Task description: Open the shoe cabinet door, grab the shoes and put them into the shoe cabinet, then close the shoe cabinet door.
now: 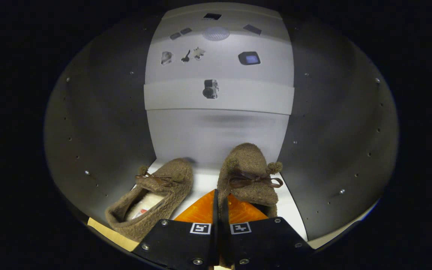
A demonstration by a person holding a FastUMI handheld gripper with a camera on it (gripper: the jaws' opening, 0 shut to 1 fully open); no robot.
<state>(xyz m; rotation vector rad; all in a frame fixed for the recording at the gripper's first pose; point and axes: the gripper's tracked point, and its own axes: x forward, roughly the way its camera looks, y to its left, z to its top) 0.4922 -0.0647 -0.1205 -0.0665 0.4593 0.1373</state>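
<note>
Tool pinching right slipper's edge

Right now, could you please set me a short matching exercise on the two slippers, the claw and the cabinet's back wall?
Things:
1. Left slipper
2. Right slipper
3. Claw
4. Back wall

States or places:
A. Fingers closed together on the heel rim of a slipper
B. Pale panel beyond both toes
C. Lies free beside the fingers, opening showing a light lining
D. Heel pinched, toe pointing at the back wall

Pairs: 1-C, 2-D, 3-A, 4-B
</note>
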